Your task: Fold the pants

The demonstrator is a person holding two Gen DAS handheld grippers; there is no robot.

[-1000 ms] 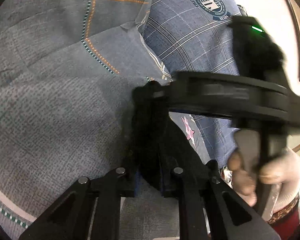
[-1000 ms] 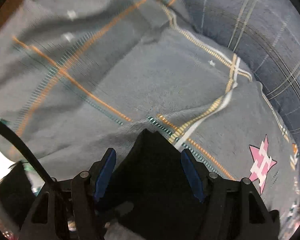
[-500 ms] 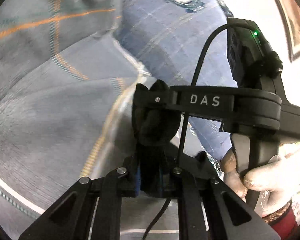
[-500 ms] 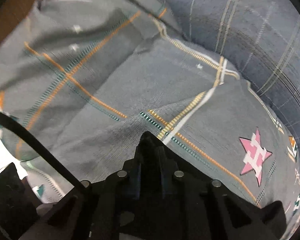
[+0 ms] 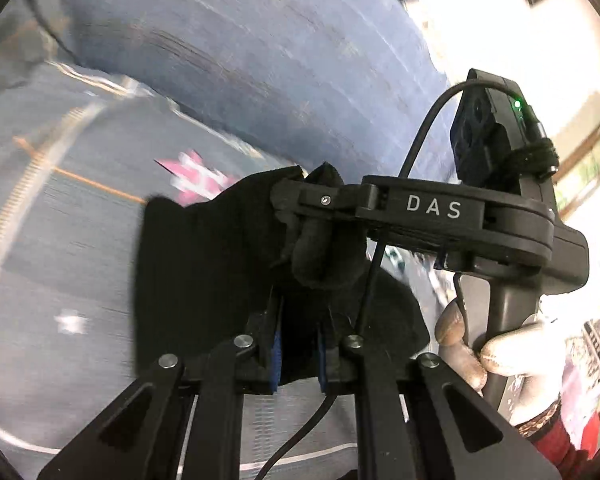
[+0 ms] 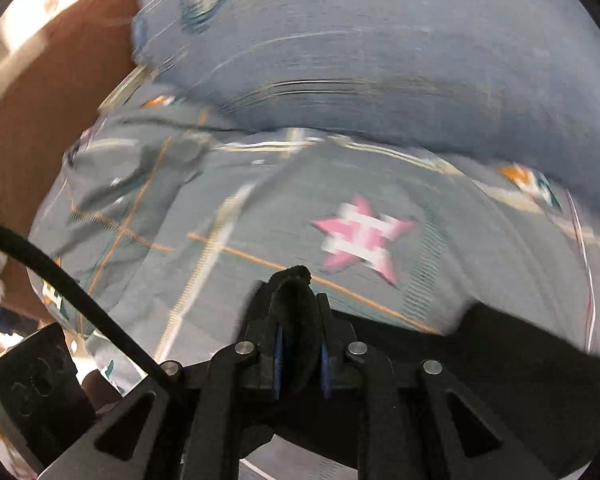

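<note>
You have the black pants (image 5: 204, 280) pinched in both tools, and they are off the bed, hanging between the two cameras. Your left gripper (image 5: 298, 354) has its jaws drawn in narrow on a bunch of the dark cloth, blue pads pressing it from both sides. Your right gripper (image 5: 296, 204) shows in the left view from the side, just beyond the left one, its jaws clamped on another wad of the same cloth. In the right view that tool (image 6: 300, 344) also grips a tight black ridge between its pads, and more of the garment (image 6: 520, 360) trails off to the near right.

Under the pants lies a grey bedspread (image 6: 228, 216) with orange and teal lines and a pink star (image 6: 360, 236), and at the far side a blue plaid pillow (image 6: 380, 40) rests on it. Your right hand (image 5: 492, 352) shows at the near right of the left view, wrapped round the handle of the right tool.

As for progress, I judge you are early or mid-fold: the two grips sit close together, which suggests two edges brought to meet, but no flat, finished fold is visible. The views are smeared with motion, so I cannot tell which part of the pants each tool holds. What is left, as I read it, is laying the cloth down on the bedspread, smoothing it, and making the remaining folds.
</note>
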